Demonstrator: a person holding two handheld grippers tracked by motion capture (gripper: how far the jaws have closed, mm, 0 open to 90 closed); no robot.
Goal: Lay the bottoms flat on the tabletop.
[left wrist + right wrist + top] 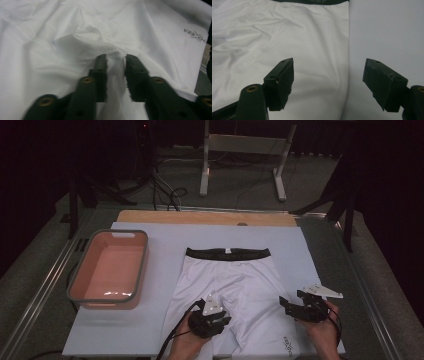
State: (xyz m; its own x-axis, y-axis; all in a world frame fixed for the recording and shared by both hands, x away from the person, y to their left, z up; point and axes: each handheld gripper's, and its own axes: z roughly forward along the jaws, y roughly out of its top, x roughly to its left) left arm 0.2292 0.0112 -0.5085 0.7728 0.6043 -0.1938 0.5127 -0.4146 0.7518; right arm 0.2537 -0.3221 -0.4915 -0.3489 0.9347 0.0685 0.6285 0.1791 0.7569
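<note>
Two claws work over one pair of white compression shorts [235,285] that lies flat near the middle of the pale sheet [300,250] covering the worktop, its black waistband [227,253] at the far end and its legs toward the person. Far left on the sheet, well apart from the garment, stands a salmon-pink plastic basin [79,285] with a grey rim. Next comes the left claw [214,296], held in the person's left hand [187,342] low over the crotch of the shorts, where the two legs part; a black cable trails from it toward the near edge. In the left gripper view, the left claw [115,58] has its jaws close together with a raised ridge of white fabric between them, and the fabric bunches and wrinkles just ahead of the tips; whether the pads truly pinch the cloth or stand slightly off it I cannot tell. A grey printed logo [196,36] shows on one leg, off to that view's right. Farthest right, the right claw [286,304] sits in the right hand [325,327] at the outer edge of the shorts' right leg. The right gripper view shows the right claw [329,75] released, jaws wide apart and gripping nothing, one over the white fabric and the other over bare sheet, with the leg's side edge running between them.
</note>
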